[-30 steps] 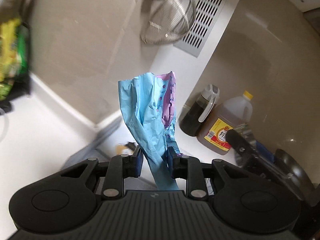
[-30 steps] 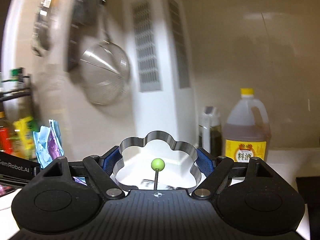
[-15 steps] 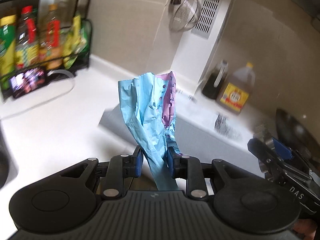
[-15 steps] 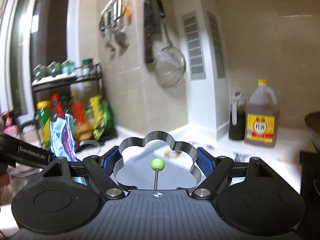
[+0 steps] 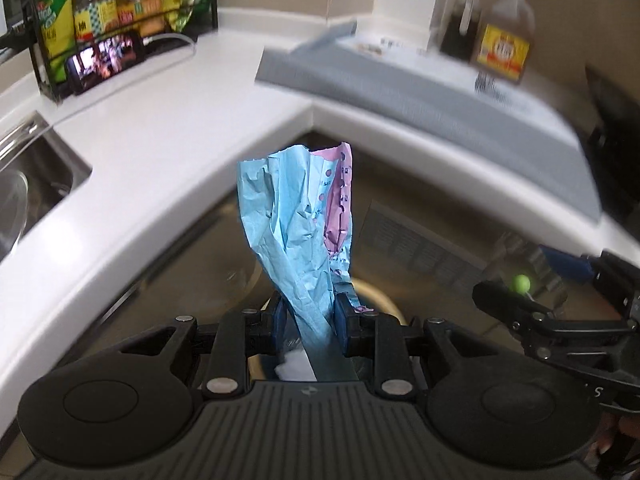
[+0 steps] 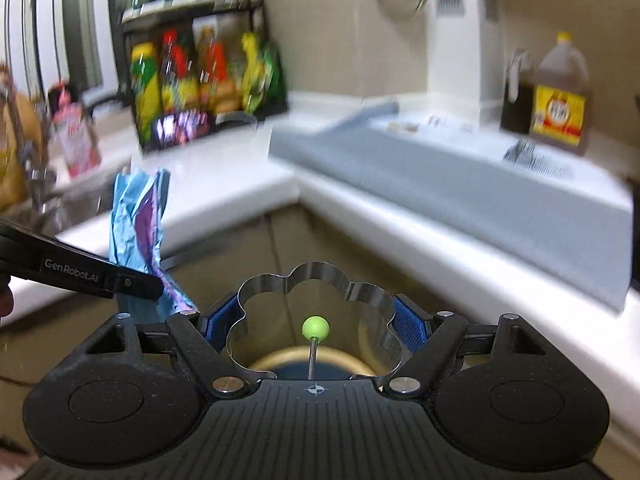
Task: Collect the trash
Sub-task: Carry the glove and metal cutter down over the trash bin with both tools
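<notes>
The crumpled light-blue and pink plastic wrapper (image 5: 298, 224) is pinched low down between the closed blue-padded fingers of the left gripper (image 5: 308, 322); its long axis runs straight forward from the jaws, the free end standing clear of everything. Directly below that grip a round yellow-rimmed bin with a dark liner (image 6: 316, 362) shows in part, its mouth sitting under both grippers and in front of the brown cabinet fronts (image 5: 400, 184) beneath the white L-shaped countertop (image 5: 160, 120). Judged relation for the coming move: the wrapper lies above the bin mouth, so release calls for little more than a downward drop, with the left hand the one carrying it. The right gripper (image 6: 316, 320) is clamped on a flower-shaped stainless-steel ring mould with a green-knobbed pin (image 6: 316, 308), held just right of the wrapper, also over the bin. Further out from the bin, a grey mat (image 5: 440, 92) lies on the counter, an amber oil jug with yellow label (image 5: 506, 36) stands behind it, and a black wire rack of bottles (image 5: 112, 16) sits to the left beside a steel sink (image 5: 36, 184). Risk: the light wrapper may cling to the pads.
</notes>
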